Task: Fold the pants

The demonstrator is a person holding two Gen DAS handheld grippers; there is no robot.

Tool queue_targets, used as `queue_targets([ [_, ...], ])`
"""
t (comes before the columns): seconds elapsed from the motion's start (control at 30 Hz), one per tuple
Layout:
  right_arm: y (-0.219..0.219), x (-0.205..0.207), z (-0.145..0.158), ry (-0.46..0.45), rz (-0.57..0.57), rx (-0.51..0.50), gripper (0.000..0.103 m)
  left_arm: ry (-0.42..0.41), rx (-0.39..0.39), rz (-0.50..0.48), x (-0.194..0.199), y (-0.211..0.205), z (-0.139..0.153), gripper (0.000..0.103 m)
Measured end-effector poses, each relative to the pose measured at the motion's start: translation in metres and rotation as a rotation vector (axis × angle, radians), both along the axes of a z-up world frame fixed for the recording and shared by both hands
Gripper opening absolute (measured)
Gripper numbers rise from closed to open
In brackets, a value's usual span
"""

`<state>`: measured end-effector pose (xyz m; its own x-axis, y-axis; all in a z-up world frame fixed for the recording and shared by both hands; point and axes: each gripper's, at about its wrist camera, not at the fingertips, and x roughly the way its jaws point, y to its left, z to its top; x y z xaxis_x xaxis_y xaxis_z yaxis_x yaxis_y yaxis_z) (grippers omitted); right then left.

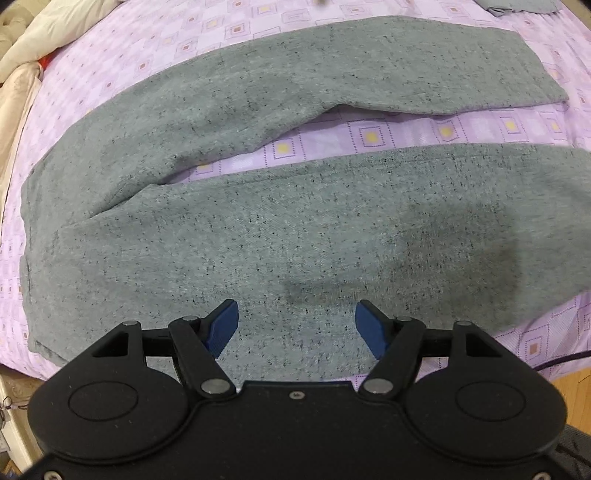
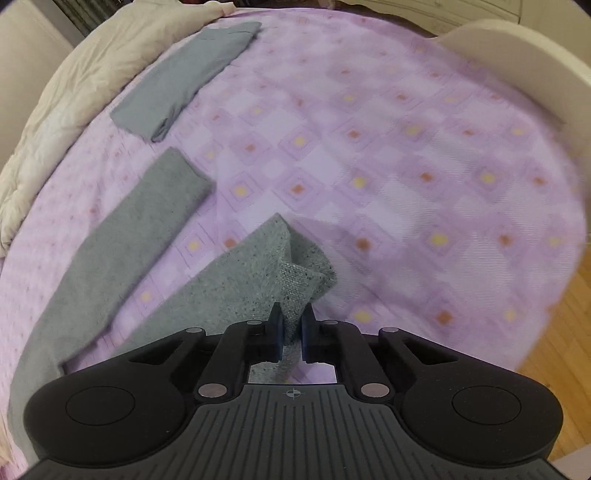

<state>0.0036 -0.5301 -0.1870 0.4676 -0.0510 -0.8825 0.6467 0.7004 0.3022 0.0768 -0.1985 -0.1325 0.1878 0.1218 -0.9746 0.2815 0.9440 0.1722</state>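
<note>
R gripper [image 2: 292, 325] clamped on pants [image 2: 236, 280] leg hem (bunched ahead of pads); L gripper [image 1: 297, 325] wide open, empty, above near leg.

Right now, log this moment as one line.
left tongs: open over pants | right tongs: shut on pant leg cuff | bedsheet: underneath

Left gripper [image 1: 297, 328]: jaws wide apart, blue fingers [image 1: 224, 326] clear of any object, pointed down at grey pants [image 1: 258, 229]. Pants: spread flat on lilac patterned bedsheet [image 1: 369, 136], near leg directly beneath and ahead of the fingertips, far leg beyond it, a wedge of sheet between the two. Waist end to the left of the gripper. Cream quilt [image 1: 48, 33] at far left. Folded grey cloth [image 1: 517, 7] at far right.
</note>
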Motion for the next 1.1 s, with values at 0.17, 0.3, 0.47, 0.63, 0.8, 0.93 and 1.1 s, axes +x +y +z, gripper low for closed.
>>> queue_targets([
  [0.17, -0.008, -0.005, -0.04, 0.108, 0.036, 0.027, 0.011, -0.001, 0.02, -0.038, -0.006, -0.006, -0.023, 0.072],
  [0.3, -0.01, -0.016, -0.008, 0.059, 0.011, -0.095, 0.016, 0.093, 0.041, -0.052, -0.007, -0.006, -0.052, 0.07],
  [0.47, -0.015, -0.001, 0.015, -0.089, 0.163, -0.273, 0.017, 0.138, 0.035, -0.018, -0.012, 0.008, -0.07, 0.07],
  [0.63, -0.02, 0.046, -0.014, -0.082, 0.341, -0.232, 0.017, 0.127, 0.011, 0.022, -0.015, 0.015, -0.065, 0.067],
  [0.8, -0.024, 0.064, -0.04, -0.028, 0.419, -0.176, 0.044, 0.069, -0.011, 0.066, -0.026, 0.031, -0.04, 0.067],
  [0.93, -0.021, 0.066, -0.045, -0.035, 0.463, -0.143, 0.056, 0.027, -0.013, 0.128, -0.034, 0.049, -0.022, 0.067],
  [1.1, -0.007, 0.072, -0.04, 0.015, 0.494, -0.137, 0.038, 0.013, -0.003, 0.184, -0.04, 0.065, -0.014, 0.067],
])
